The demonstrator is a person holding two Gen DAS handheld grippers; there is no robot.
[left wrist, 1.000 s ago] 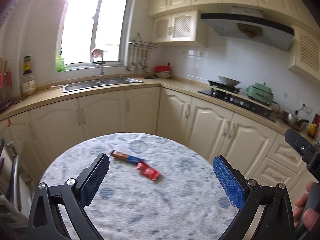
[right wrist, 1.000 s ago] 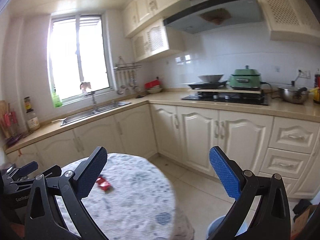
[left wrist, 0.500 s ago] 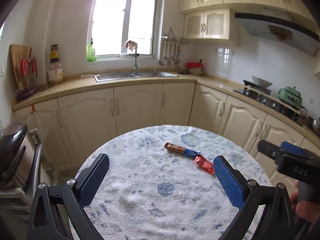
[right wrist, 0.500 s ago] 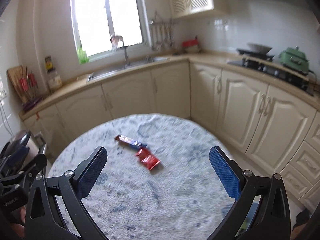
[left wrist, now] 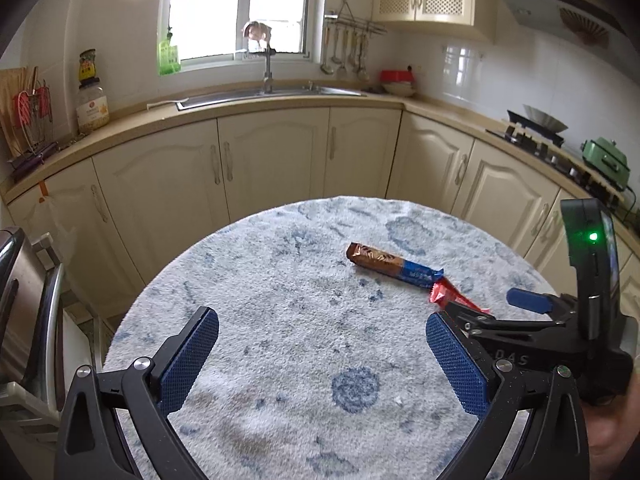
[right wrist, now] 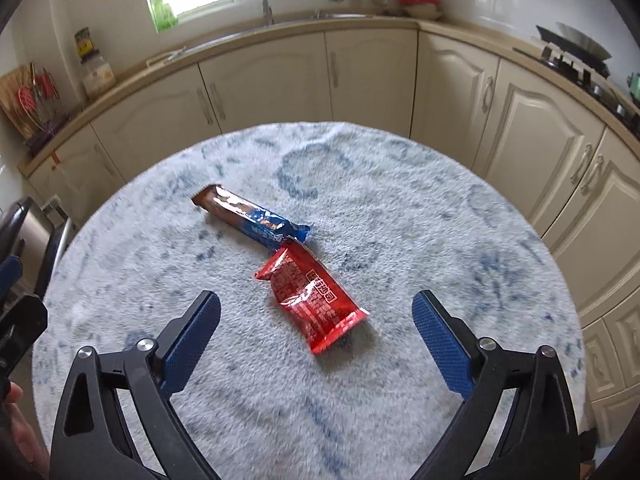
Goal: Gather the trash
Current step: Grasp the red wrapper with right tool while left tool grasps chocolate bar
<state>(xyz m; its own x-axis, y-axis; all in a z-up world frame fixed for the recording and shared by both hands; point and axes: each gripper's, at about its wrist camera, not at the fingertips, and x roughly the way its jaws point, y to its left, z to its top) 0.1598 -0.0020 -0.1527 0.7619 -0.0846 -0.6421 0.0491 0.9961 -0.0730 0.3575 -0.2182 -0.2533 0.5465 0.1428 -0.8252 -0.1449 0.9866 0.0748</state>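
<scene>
My right gripper [right wrist: 316, 336] hangs over the round worktop [right wrist: 420, 220], which is covered in a fuzzy white cloth with blue blotches. Its jaws stand wide apart and have just been closing a little, with nothing pressed between the blue pads; the red wrapper [right wrist: 314, 300] lies flat on the cloth just ahead of them, roughly centred between the two fingers. White characters are printed on a small panel across the red wrapper, too small for me to read. Its far end touches the blue end of the brown-and-blue snack bar [right wrist: 250, 216], which lies slantwise farther from me, its brown end pointing away to the left. White lettering shows on the blue part, but I cannot make it out.

My left gripper [left wrist: 322, 358] also has its jaws spread wide and grips nothing; only bare cloth lies between them. From this side the snack bar [left wrist: 394, 266] sits ahead and to the right, and the red wrapper [left wrist: 450, 298] is half hidden behind my other gripper [left wrist: 500, 310], whose black body carries raised letters reading "DAS" and a lit green lamp.

On the counter behind, a jar [left wrist: 92, 102] with a yellow label stands left of the sink [left wrist: 256, 96]; its writing is illegible.
</scene>
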